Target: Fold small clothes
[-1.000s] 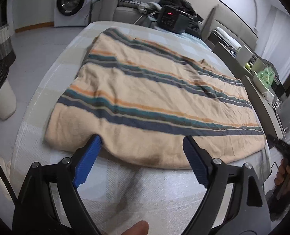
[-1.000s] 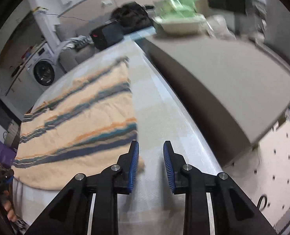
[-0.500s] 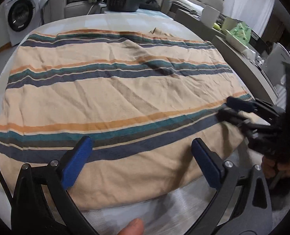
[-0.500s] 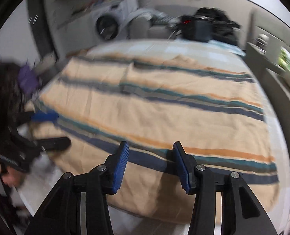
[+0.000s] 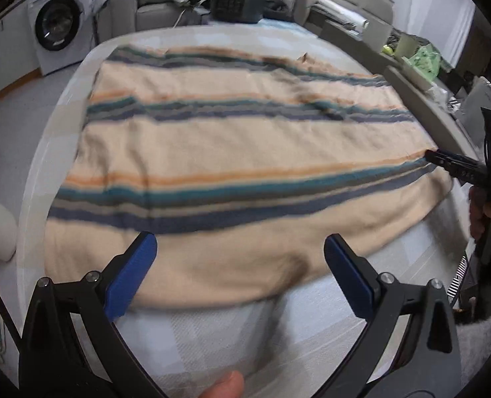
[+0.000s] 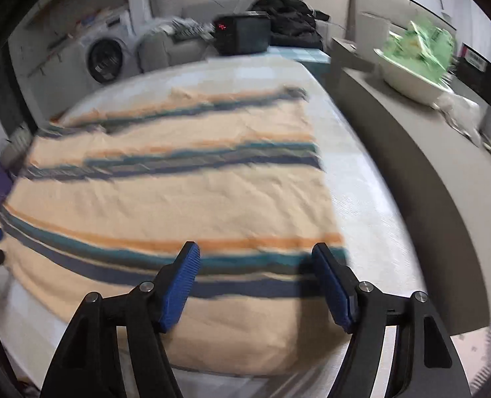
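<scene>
On the table (image 5: 212, 348) a striped cloth (image 5: 232, 152) lies flat, its near hem just ahead of both tools. Left gripper (image 5: 239, 265) stands wide and empty over the near-left hem; right gripper (image 6: 255, 282), jaws opening with nothing pinched, hangs over the near-right corner. For a clean fold, each should probably bite one hem corner squarely, then lift together toward the far edge.
</scene>
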The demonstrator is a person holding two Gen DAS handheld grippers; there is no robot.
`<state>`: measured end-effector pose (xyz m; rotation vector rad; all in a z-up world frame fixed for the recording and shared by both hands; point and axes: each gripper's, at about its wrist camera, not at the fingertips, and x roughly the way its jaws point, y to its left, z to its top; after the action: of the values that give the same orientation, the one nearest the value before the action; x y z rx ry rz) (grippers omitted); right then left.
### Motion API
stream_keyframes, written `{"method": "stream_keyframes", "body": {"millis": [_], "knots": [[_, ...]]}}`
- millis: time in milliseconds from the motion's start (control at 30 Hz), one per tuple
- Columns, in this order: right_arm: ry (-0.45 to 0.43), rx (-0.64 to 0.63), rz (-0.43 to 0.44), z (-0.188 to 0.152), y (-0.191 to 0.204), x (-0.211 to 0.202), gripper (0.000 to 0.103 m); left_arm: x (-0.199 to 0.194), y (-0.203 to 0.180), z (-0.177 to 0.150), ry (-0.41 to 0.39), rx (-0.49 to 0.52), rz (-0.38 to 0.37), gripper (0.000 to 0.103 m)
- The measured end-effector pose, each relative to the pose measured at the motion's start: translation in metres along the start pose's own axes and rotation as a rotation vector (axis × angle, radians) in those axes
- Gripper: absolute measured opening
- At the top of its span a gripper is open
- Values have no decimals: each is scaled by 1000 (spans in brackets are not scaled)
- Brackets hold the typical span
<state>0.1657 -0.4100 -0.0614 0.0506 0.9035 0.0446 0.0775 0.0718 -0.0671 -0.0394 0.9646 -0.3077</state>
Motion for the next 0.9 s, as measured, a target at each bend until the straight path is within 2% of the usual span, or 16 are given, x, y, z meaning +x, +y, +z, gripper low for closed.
{"method": "stream_keyframes", "body": {"millis": [133, 233, 300, 367, 433, 500, 567, 667, 767, 900], "knots": [[-37, -33, 102, 12, 35, 6, 73, 9, -11, 29, -45, 25, -13, 100], [-13, -50, 155, 20, 56, 24, 72, 31, -12, 47, -25, 16, -21, 100], [12, -72, 162, 26, 69, 34, 72, 43, -10, 53, 9, 19, 5, 100], [19, -110, 122, 26, 78, 40, 72, 50, -5, 54, 8, -2, 34, 100], [23, -142, 27, 25, 70, 45, 72, 52, 12, 52, 7, -72, 65, 100], [19, -75, -37, 26, 42, 47, 73, 45, 26, 48, -12, -130, 70, 100], [21, -17, -58, 26, 23, 44, 70, 39, 39, 45, -27, -172, 70, 100], [7, -4, -70, 33, 21, 39, 70, 31, 50, 45, -49, -218, 63, 100], [-21, -7, 24, 46, 32, 32, 70, 21, 53, 52, -88, -251, 46, 100], [-70, -51, 103, 71, 60, 23, 70, 0, 43, 73, -149, -229, 48, 101]]}}
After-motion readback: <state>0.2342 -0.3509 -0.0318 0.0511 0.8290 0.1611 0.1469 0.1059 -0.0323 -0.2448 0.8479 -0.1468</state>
